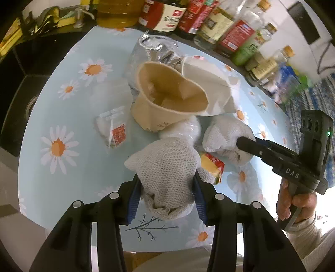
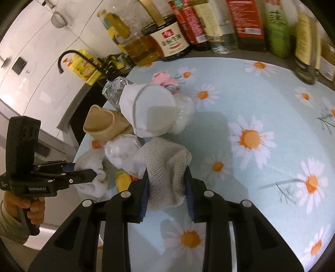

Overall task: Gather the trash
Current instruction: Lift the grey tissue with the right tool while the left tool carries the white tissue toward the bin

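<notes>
A pile of trash lies on the daisy-print table: a crushed tan paper cup (image 1: 167, 98) (image 2: 106, 125), a white paper cup (image 1: 207, 83) (image 2: 148, 108), crumpled clear plastic (image 1: 152, 52) (image 2: 114, 92), a small sachet (image 1: 113, 129) and a yellow-red wrapper (image 1: 211, 167) (image 2: 123, 181). A grey woven cloth lies against the near side of the pile. My left gripper (image 1: 166, 194) is shut on one end of the cloth (image 1: 165, 167). My right gripper (image 2: 166, 188) is shut on the other end (image 2: 165, 167), also seen in the left wrist view (image 1: 226, 136).
Many sauce and oil bottles (image 1: 165, 16) (image 2: 171, 39) stand along the table's far edge. A black sink (image 1: 27, 83) with a faucet (image 2: 69, 56) lies left of the table. The light blue daisy tablecloth (image 2: 261, 125) spreads to the right.
</notes>
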